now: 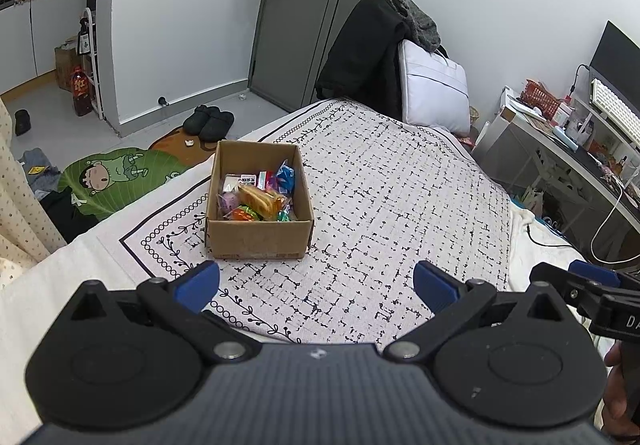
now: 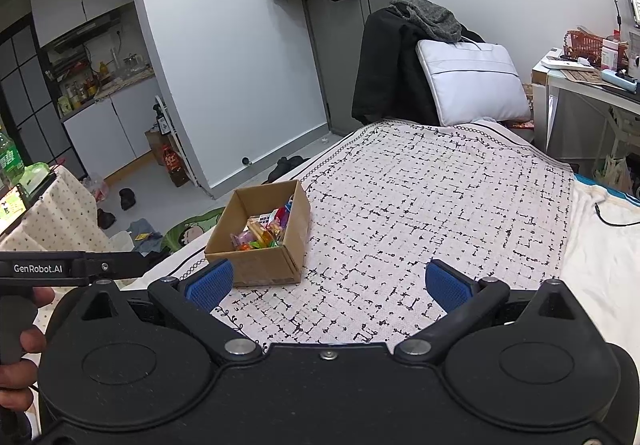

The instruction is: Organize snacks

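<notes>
On bed, patterned cloth (image 1: 400,205) covers most of the top; cardboard box (image 1: 260,241) sits near its left edge w/ wrapped snacks (image 1: 260,197) piled inside. Left gripper (image 1: 316,283) hangs above cloth, fingers wide apart, empty. Right gripper (image 2: 328,281) same, spread & holding nothing, box just beyond its left finger

Open cardboard box (image 1: 259,233) of wrapped snacks (image 1: 256,197), upright on patterned cloth (image 1: 392,189)
</notes>
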A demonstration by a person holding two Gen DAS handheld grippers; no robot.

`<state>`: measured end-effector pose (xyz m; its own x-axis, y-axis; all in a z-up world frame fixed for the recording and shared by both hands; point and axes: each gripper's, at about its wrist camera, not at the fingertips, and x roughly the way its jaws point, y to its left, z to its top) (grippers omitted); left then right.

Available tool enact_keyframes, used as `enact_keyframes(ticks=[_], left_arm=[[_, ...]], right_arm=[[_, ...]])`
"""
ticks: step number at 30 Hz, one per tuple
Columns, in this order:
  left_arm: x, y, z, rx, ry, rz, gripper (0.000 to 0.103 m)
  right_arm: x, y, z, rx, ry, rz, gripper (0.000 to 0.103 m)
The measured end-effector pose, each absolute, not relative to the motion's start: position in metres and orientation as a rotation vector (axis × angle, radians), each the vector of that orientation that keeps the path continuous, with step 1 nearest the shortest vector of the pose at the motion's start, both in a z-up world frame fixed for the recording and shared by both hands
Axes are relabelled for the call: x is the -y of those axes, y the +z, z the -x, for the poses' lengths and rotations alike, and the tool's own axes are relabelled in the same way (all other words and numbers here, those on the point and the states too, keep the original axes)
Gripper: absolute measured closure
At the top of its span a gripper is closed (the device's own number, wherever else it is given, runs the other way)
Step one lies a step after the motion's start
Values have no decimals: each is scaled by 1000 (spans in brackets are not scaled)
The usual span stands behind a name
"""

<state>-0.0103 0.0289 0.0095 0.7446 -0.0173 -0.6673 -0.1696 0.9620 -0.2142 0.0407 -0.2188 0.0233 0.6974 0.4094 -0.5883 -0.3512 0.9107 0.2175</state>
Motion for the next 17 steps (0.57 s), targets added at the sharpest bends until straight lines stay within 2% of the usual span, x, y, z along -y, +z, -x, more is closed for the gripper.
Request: enact_keyframes(ticks=[17], left_arm=[[-27,9,12,-724,63,275,0]], right_arm=[[221,19,-38,-683,418,-90,0]])
